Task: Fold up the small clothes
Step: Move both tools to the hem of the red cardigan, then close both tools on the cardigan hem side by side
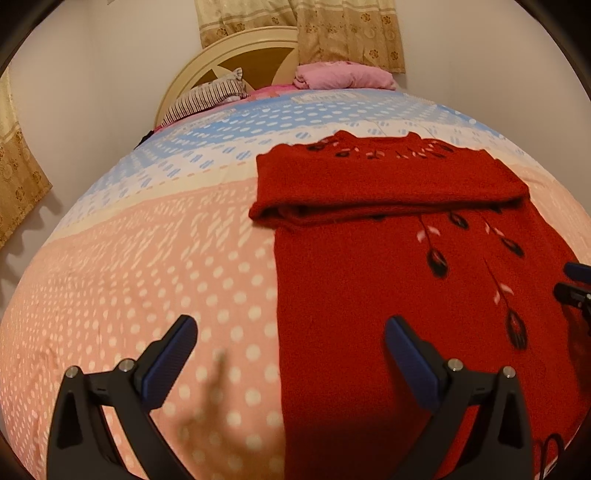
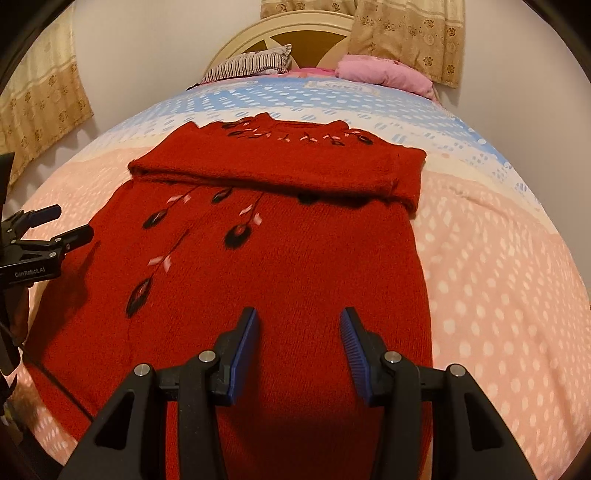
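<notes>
A red knitted sweater [image 1: 388, 280] with dark leaf embroidery lies flat on the bed, its sleeves folded across the chest as a band [image 1: 388, 184]. In the right wrist view the sweater [image 2: 295, 258] fills the middle. My left gripper [image 1: 291, 332] hovers wide open above the sweater's left edge, one finger over the bedspread, one over the knit, with nothing between them. My right gripper [image 2: 299, 325] hangs open over the sweater's lower body, empty. The left gripper [image 2: 72, 225] also shows at the left rim of the right wrist view, and the right gripper [image 1: 572, 284] at the right rim of the left wrist view.
The bed carries a pink, white and blue dotted bedspread [image 1: 147, 258]. A striped pillow [image 1: 207, 96] and a pink folded blanket [image 1: 343, 75] lie by the cream headboard [image 2: 280, 26]. Beige flowered curtains [image 2: 406, 33] hang behind and at the left wall.
</notes>
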A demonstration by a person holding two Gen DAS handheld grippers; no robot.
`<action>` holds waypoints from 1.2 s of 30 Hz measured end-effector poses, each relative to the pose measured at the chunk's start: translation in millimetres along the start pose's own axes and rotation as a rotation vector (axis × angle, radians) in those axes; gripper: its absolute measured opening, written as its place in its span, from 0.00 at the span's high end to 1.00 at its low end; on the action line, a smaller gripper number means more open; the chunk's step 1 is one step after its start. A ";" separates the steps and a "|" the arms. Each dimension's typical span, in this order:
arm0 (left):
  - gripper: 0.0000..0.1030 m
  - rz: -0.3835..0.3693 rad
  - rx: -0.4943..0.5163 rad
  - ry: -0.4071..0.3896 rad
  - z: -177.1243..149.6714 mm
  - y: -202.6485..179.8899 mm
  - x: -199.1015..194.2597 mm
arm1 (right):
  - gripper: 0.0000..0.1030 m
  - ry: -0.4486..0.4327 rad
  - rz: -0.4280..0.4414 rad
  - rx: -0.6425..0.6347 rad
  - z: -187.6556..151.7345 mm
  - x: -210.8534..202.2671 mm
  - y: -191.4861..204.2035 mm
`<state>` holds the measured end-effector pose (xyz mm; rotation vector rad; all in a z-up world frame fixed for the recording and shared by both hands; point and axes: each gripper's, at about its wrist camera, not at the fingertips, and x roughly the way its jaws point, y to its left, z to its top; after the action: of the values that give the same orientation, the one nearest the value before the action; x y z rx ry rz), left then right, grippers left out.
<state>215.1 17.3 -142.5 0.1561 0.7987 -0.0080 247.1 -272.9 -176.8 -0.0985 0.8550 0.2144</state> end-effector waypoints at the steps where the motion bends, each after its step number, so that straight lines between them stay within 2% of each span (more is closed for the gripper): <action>1: 0.00 -0.009 -0.007 0.003 -3.6 0.8 -2.9 | 0.54 0.002 0.000 0.001 -3.5 -2.6 0.6; 13: 0.00 -0.062 -0.014 0.023 -57.8 -6.6 -36.8 | 0.47 -0.002 -0.036 -0.019 -51.2 -36.7 8.4; 27: 0.00 -0.121 -0.040 0.052 -87.3 -10.9 -51.1 | 0.42 -0.022 -0.050 0.004 -91.4 -61.0 -0.4; 33: 0.06 -0.167 -0.069 0.063 -102.5 -5.4 -61.8 | 0.42 -0.026 -0.063 0.006 -105.0 -70.9 -2.1; 36: 0.13 -0.185 -0.078 0.067 -106.2 -2.2 -66.8 | 0.42 -0.029 -0.052 0.037 -111.0 -76.4 -8.5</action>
<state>92.6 26.7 -168.1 0.0084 0.8766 -0.1469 118.5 -311.6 -191.4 -0.0830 0.8260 0.1508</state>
